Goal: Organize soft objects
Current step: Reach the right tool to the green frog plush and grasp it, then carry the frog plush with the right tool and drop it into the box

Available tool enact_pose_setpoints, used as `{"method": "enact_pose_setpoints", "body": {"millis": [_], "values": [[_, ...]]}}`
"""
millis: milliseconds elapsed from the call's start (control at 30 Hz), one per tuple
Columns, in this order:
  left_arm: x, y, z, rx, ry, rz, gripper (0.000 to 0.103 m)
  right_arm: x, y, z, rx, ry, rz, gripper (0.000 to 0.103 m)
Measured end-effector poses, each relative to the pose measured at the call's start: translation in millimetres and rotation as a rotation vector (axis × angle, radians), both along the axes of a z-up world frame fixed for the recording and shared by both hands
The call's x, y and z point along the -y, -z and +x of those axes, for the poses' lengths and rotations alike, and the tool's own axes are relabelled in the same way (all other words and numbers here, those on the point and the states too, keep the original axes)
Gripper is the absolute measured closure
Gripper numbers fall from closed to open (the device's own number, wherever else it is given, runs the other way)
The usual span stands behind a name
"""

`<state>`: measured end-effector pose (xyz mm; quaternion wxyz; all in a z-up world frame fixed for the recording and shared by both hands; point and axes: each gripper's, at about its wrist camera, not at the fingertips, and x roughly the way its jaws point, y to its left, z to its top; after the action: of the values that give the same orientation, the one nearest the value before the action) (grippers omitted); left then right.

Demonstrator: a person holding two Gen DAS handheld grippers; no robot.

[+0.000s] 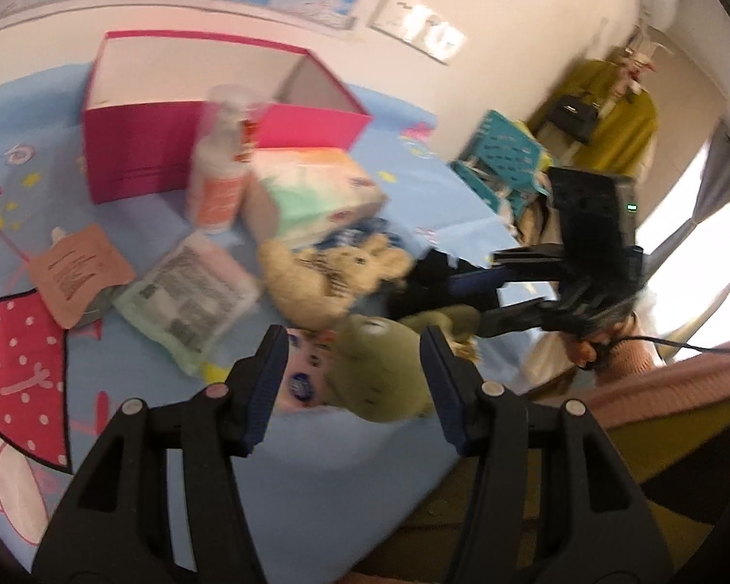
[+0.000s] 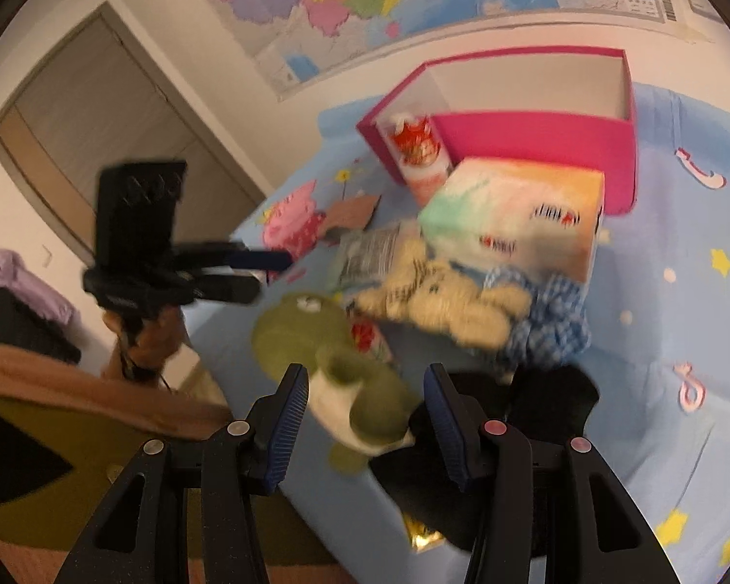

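Both grippers (image 1: 353, 379) (image 2: 365, 413) wide, seemingly empty

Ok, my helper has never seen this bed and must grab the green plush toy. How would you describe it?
Start from the pink box at the back of the blue bedsheet and come toward the near edge, past the tissue pack and the cream teddy bear. The green plush toy lies just nearer: the only olive-green, white-eyed one.
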<state>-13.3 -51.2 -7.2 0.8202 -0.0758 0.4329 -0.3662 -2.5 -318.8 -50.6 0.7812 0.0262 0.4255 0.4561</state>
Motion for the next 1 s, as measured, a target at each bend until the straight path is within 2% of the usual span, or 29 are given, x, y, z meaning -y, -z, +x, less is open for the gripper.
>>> {"method": "enact_pose_setpoints", "body": {"millis": [100, 167, 233, 333, 433, 533, 767, 1000], "values": [[12.4, 3.1, -7.2, 0.001, 0.058, 0.031, 0.045, -6.5, 6.3, -6.0, 0.022, 0.005, -0.052, 0.053], [19.6, 10.0, -8.2, -0.022, 0.08, 0.049, 0.045, -9.9, 10.2, -5.8, 0.031, 0.008, -0.057, 0.056], [26.3, 17.3, -9.8, -0.034, 0.085, 0.073, 0.045, -13.0, 14.2, -4.4, 0.032, 0.006, -0.069, 0.074], [32.2, 21.2, -9.6, -0.021, 0.066, 0.097, 0.044, -12.3, 14.0, -4.7, 0.052, 0.028, -0.055, 0.077], [31.1, 20.6, -6.8, -0.031, 0.046, 0.083, 0.044, -6.7, 6.8, -3.3, 0.053, 0.052, -0.01, 0.081], [25.4, 14.2, -7.2, -0.016, 0.016, 0.061, 0.044, -9.3, -7.4, -6.3, 0.093, 0.057, 0.005, 0.081], [4.0, -24.0, -3.4, 0.084, -0.08, 0.031, 0.044, -22.5, -49.9, 3.8, 0.192, 0.026, 0.054, 0.081], [-12.1, -75.6, 25.1, 0.207, -0.15, 0.043, 0.044, -36.1, -112.7, 33.6, 0.329, 0.018, 0.121, 0.081]]}}
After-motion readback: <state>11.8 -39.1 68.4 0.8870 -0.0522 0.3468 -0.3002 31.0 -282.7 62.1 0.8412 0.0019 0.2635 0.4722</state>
